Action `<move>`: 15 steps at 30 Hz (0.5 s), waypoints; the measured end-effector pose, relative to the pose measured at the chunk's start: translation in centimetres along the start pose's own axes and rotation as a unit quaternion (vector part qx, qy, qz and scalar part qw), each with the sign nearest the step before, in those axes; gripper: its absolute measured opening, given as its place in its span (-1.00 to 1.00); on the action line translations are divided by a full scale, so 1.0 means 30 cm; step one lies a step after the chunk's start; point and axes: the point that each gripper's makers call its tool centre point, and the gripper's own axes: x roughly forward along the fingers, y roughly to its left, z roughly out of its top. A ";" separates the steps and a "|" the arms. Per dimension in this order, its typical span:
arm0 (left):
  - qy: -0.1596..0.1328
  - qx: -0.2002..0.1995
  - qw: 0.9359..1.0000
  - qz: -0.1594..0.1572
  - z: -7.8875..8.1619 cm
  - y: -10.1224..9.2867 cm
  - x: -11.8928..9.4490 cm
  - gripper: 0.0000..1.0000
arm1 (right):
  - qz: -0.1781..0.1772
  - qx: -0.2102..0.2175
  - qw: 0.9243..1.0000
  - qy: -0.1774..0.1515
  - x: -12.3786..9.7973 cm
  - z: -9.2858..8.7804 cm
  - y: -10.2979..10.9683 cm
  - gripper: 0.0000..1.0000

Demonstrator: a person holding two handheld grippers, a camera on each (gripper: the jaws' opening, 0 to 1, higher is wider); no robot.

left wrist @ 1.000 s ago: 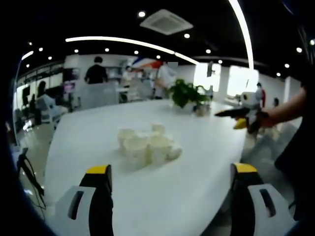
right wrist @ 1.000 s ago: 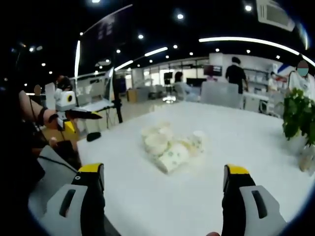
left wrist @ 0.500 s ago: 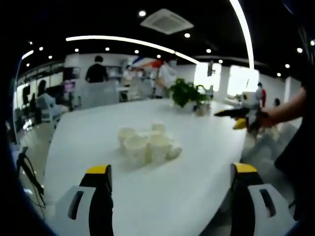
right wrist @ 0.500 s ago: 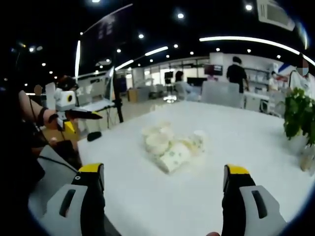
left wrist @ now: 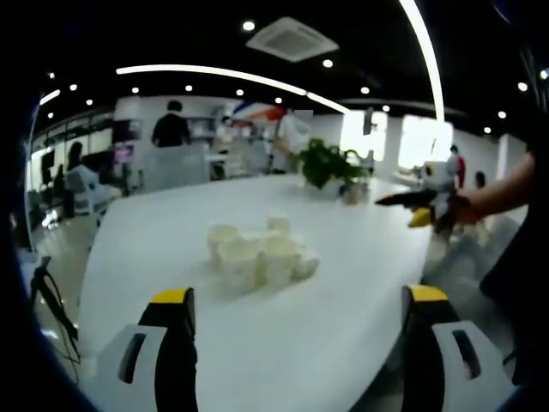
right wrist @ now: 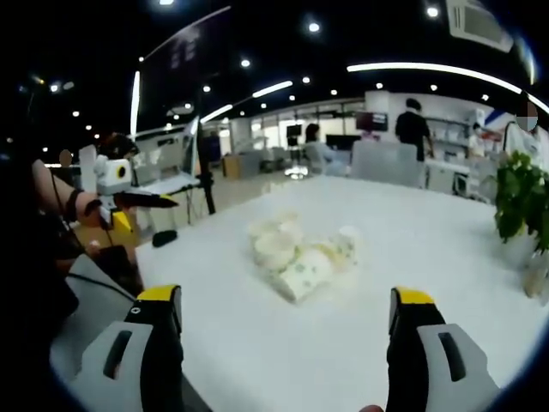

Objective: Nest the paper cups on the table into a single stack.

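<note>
several small white paper cups [left wrist: 257, 254] lie in a loose heap near the middle of the white oval table [left wrist: 171, 223], well in from its edges; some stand, at least one lies on its side, and none look nested yet. judging from this, the first pick should be an upright cup at the heap's edge, gripped lightly by its rim so the wall isn't crushed. left gripper [left wrist: 296, 343] hangs over the near edge, jaws spread wide, grasping nothing. right gripper [right wrist: 283, 343] likewise: released, empty, touching nothing.
</note>
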 end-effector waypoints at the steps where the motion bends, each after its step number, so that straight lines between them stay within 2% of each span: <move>1: 0.003 0.001 1.000 -0.002 -0.005 -0.001 0.001 1.00 | 0.000 0.001 1.000 -0.001 0.000 0.001 0.000 0.98; 15: -0.003 -0.005 1.000 -0.004 0.008 -0.003 0.009 1.00 | 0.002 0.001 1.000 0.000 0.004 0.001 0.000 0.97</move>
